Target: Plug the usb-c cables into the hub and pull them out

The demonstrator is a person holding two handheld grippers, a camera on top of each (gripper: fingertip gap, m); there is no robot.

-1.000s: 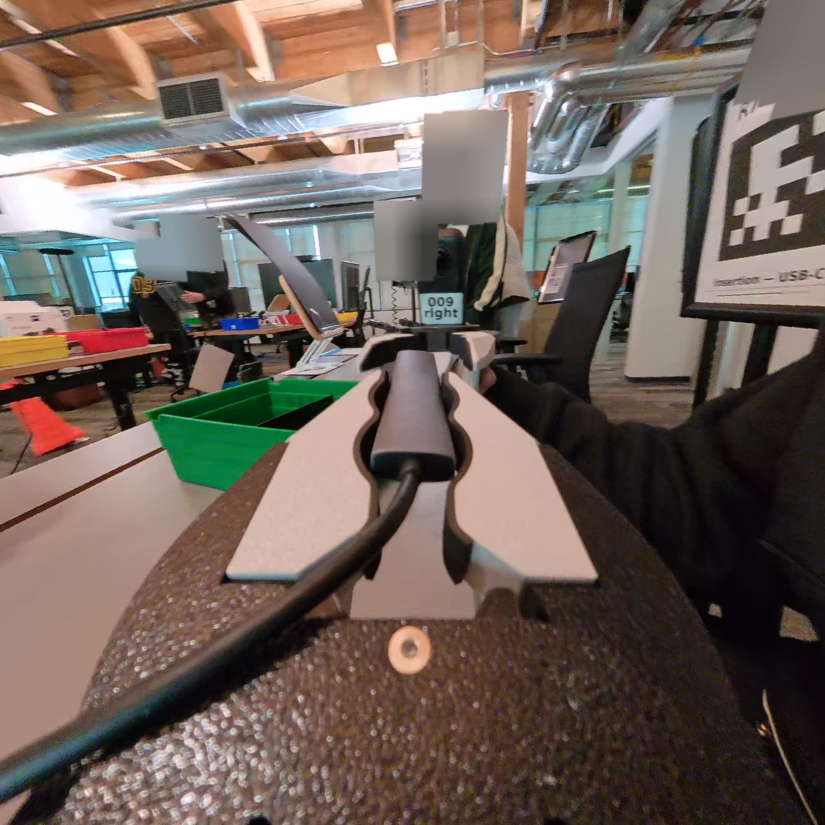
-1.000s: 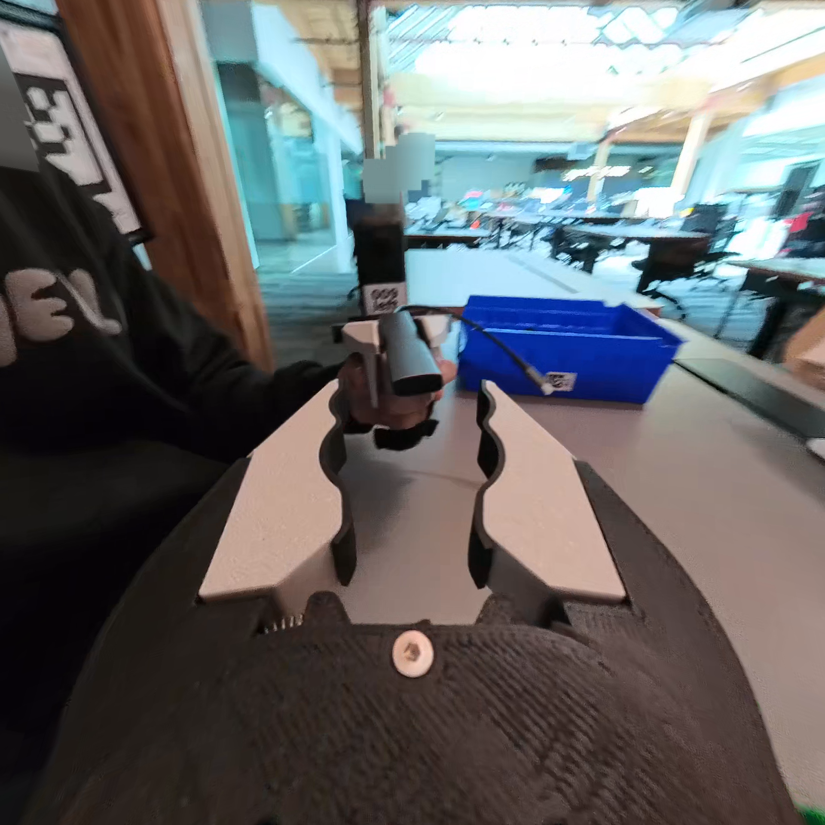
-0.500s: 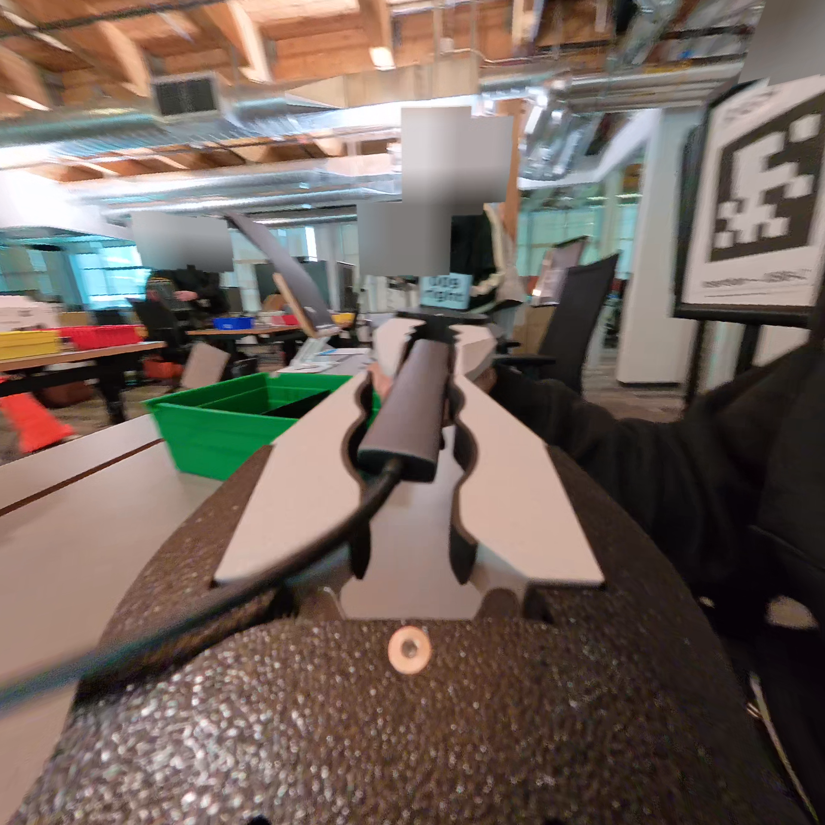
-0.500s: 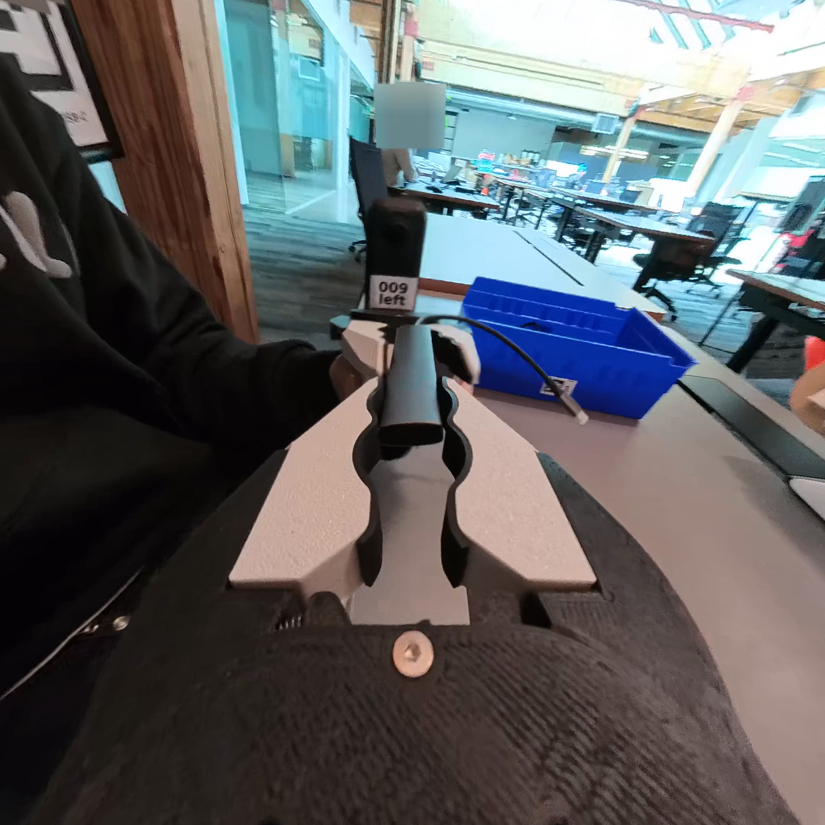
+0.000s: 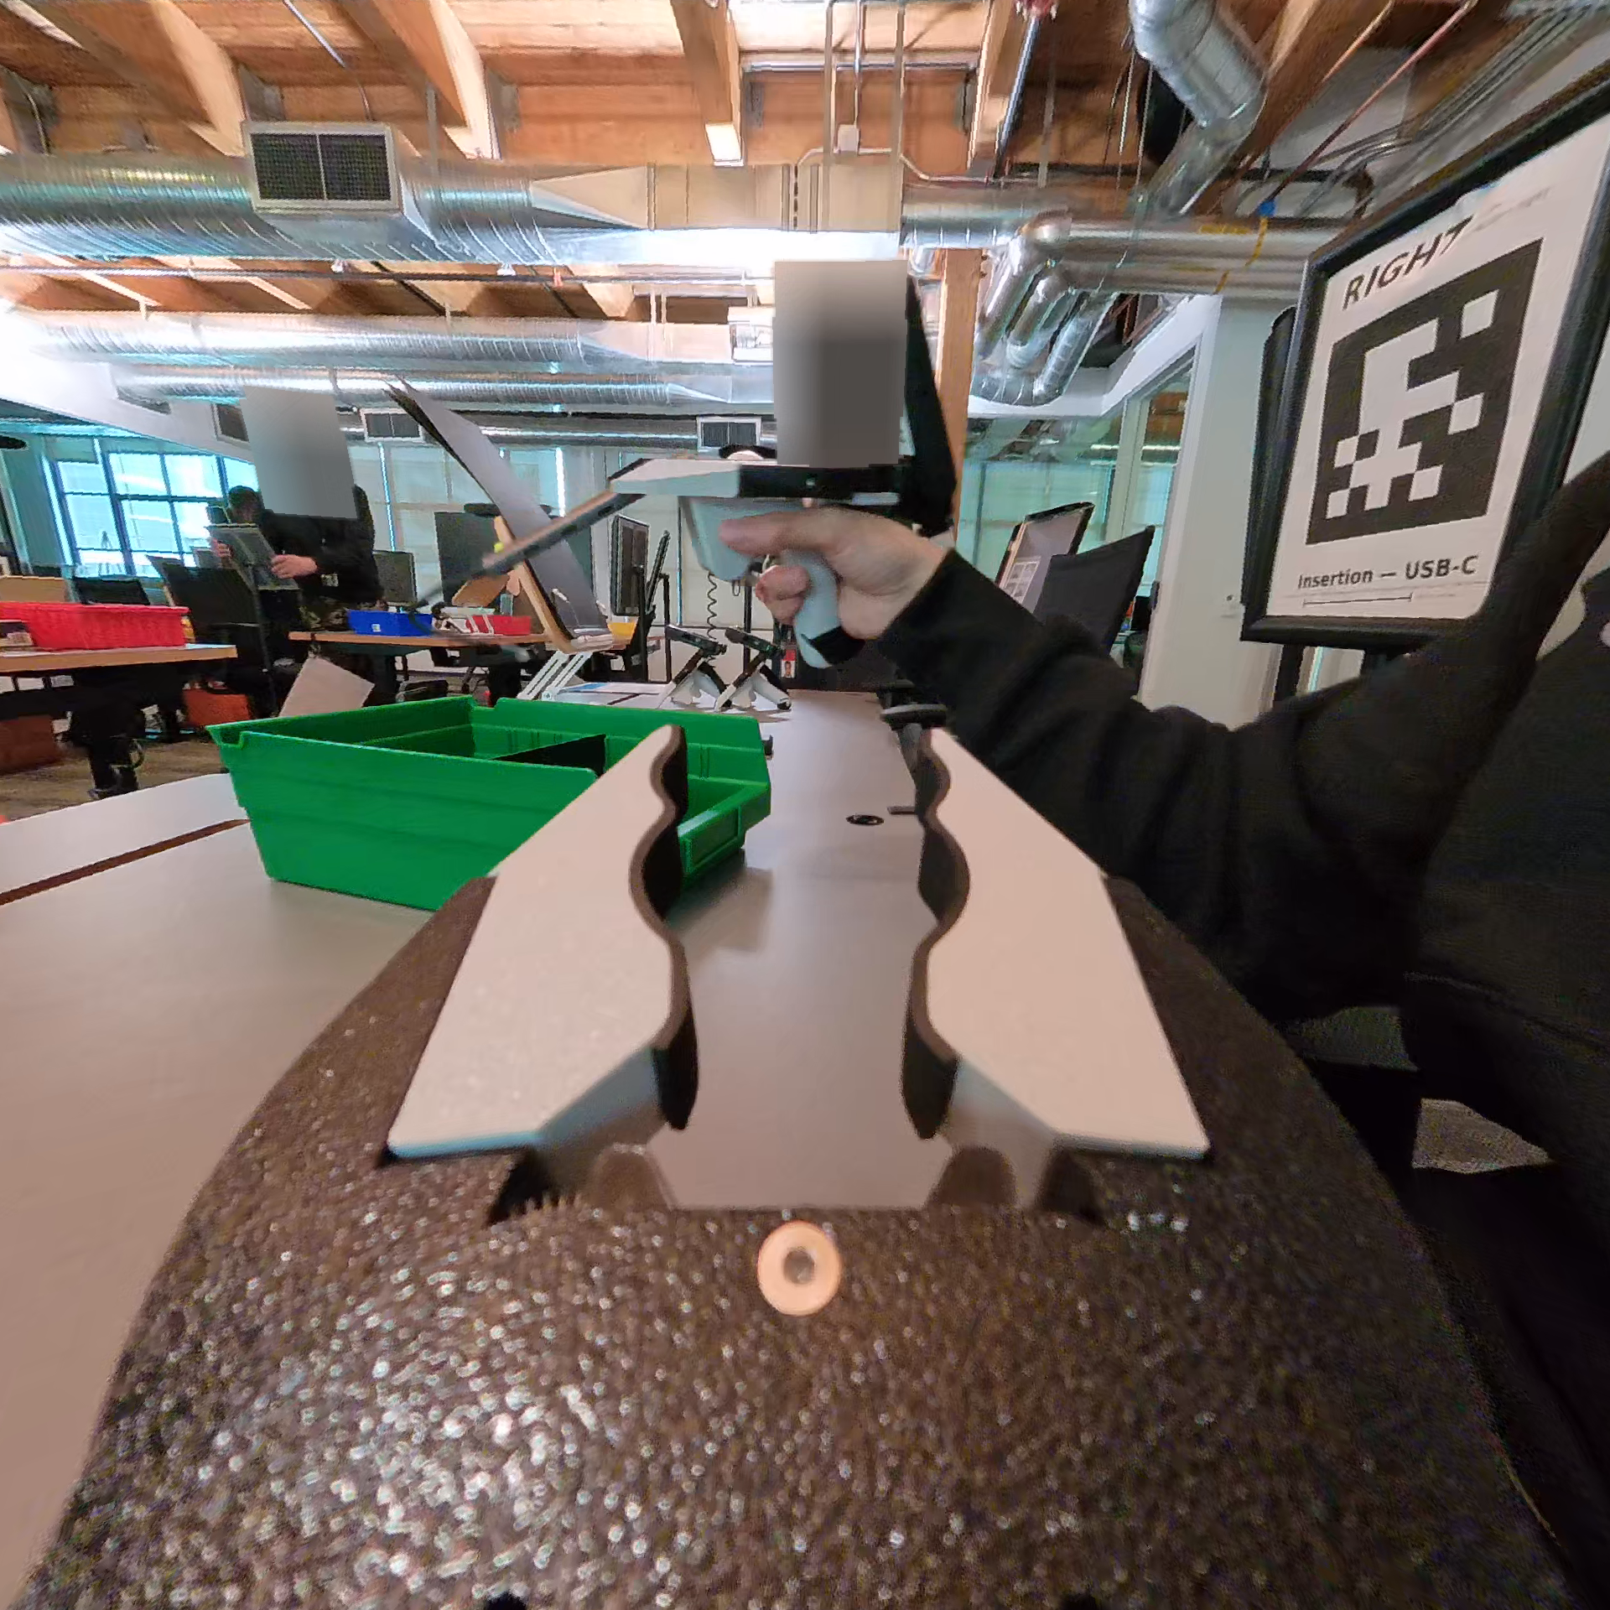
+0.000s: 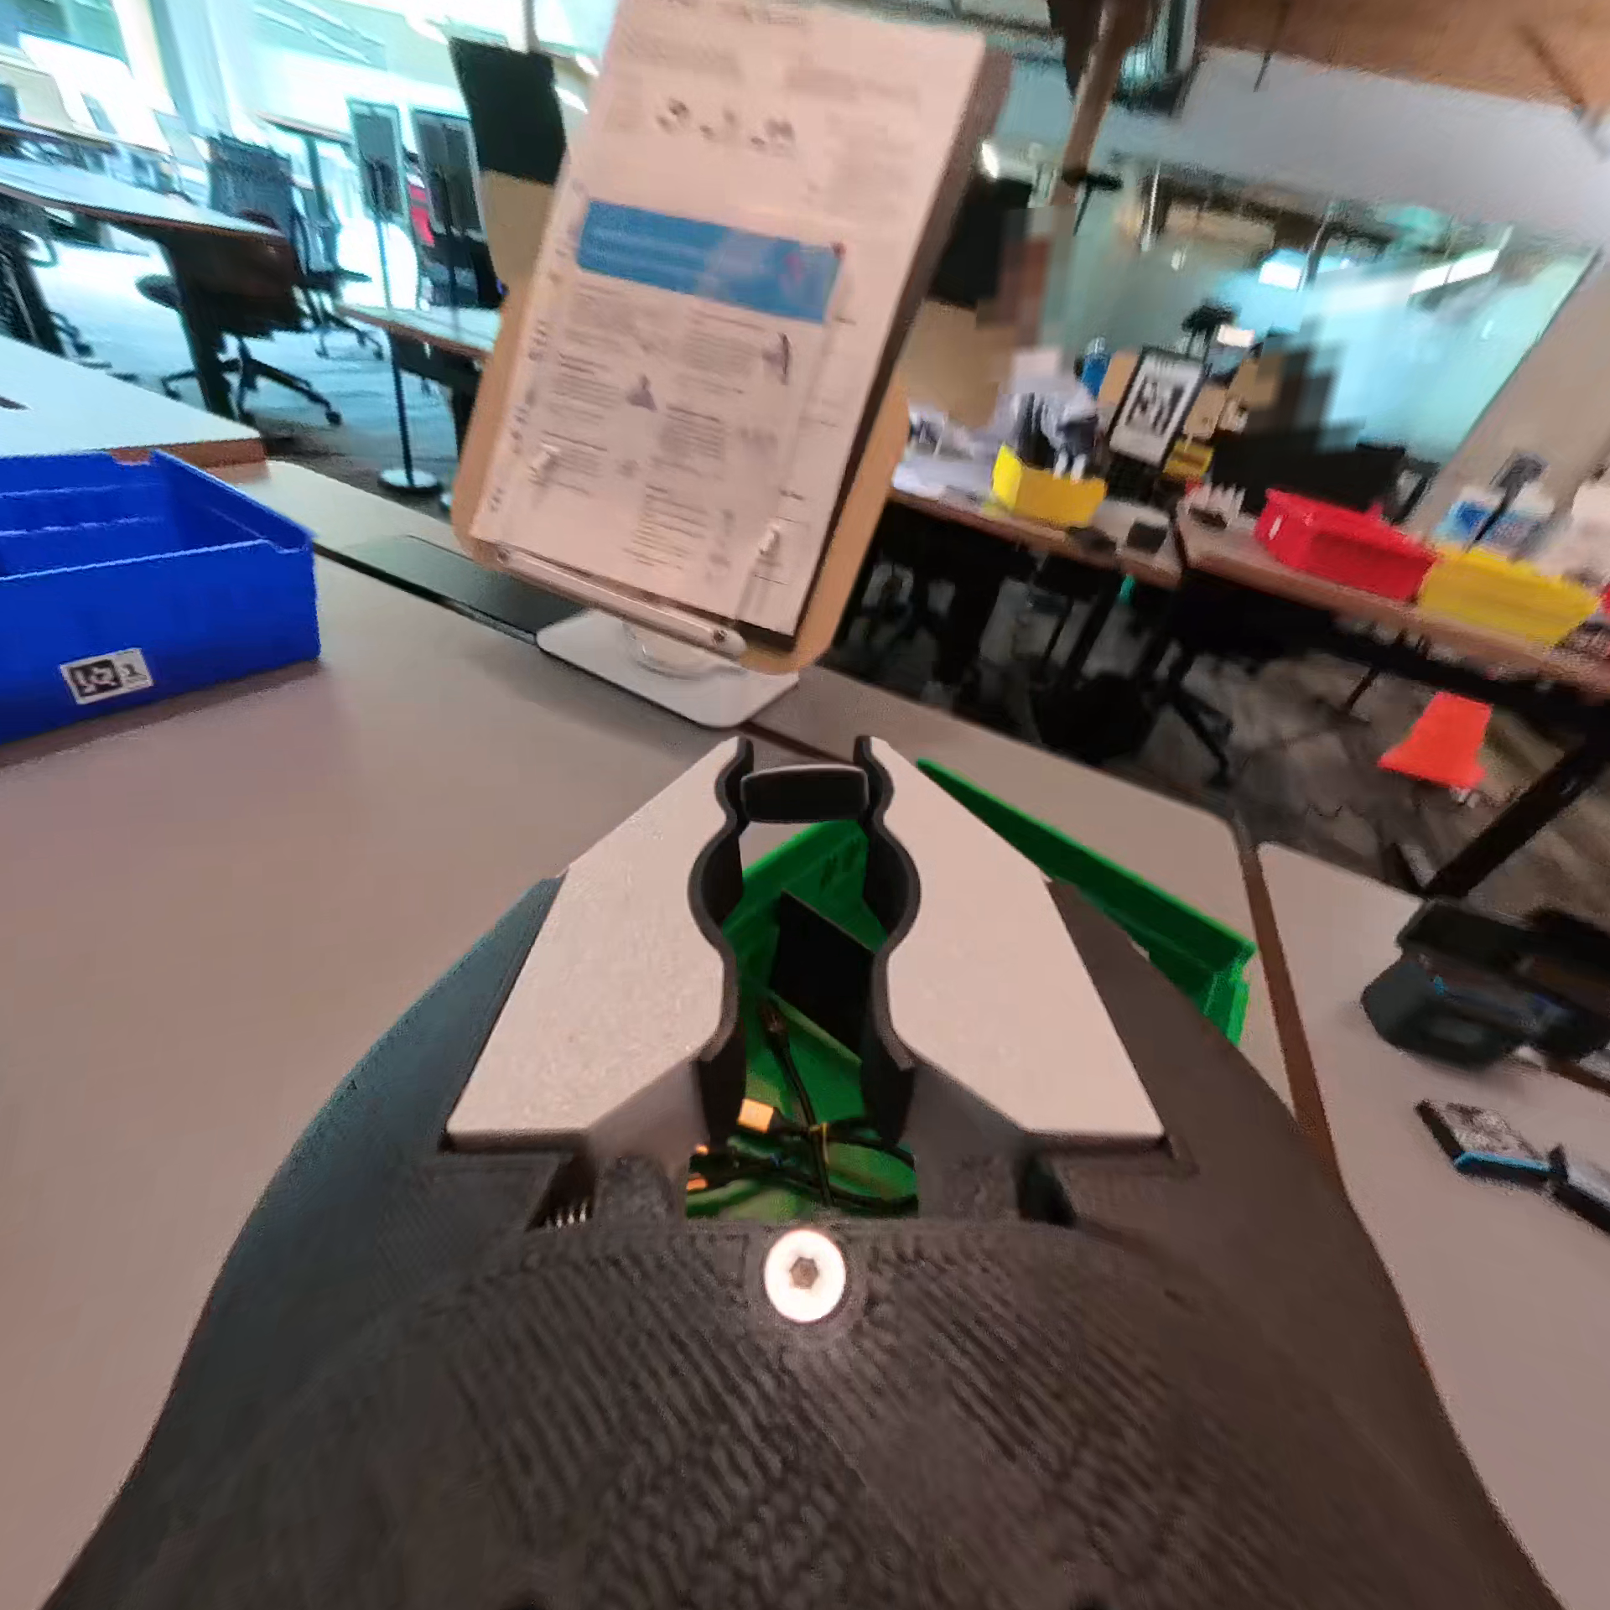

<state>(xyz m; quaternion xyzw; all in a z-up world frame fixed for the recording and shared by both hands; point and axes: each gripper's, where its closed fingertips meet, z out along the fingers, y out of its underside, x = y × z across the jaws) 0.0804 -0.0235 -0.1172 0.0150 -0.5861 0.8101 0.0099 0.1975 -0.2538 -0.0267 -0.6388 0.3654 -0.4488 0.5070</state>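
Note:
My right gripper (image 6: pixel 801 767) is shut on the dark grey hub (image 6: pixel 801 793), which I see end-on between the fingertips. It hangs over the green bin (image 6: pixel 1133 915), where black cables with orange plugs (image 6: pixel 784 1141) lie. In the left wrist view the right gripper (image 5: pixel 627 479) is held high by a hand, and the hub (image 5: pixel 549 536) sticks out of it as a dark blurred bar. My left gripper (image 5: pixel 801 749) is open and empty, low over the table, with the green bin (image 5: pixel 392 801) just ahead on the left.
A blue bin (image 6: pixel 131 592) stands at the left of the table. A document stand (image 6: pixel 697 348) with a printed sheet is behind the green bin. The person's black sleeve (image 5: pixel 1220 784) crosses on the right, under a framed marker sign (image 5: pixel 1437 418). Small devices (image 6: pixel 1481 1002) lie on the neighbouring table. Across from one pair of fingers to the other is roughly 30 centimetres.
The hub went from my left gripper to my right one. The left gripper opened and is empty. The right gripper closed on the hub, rose and swung over the green bin.

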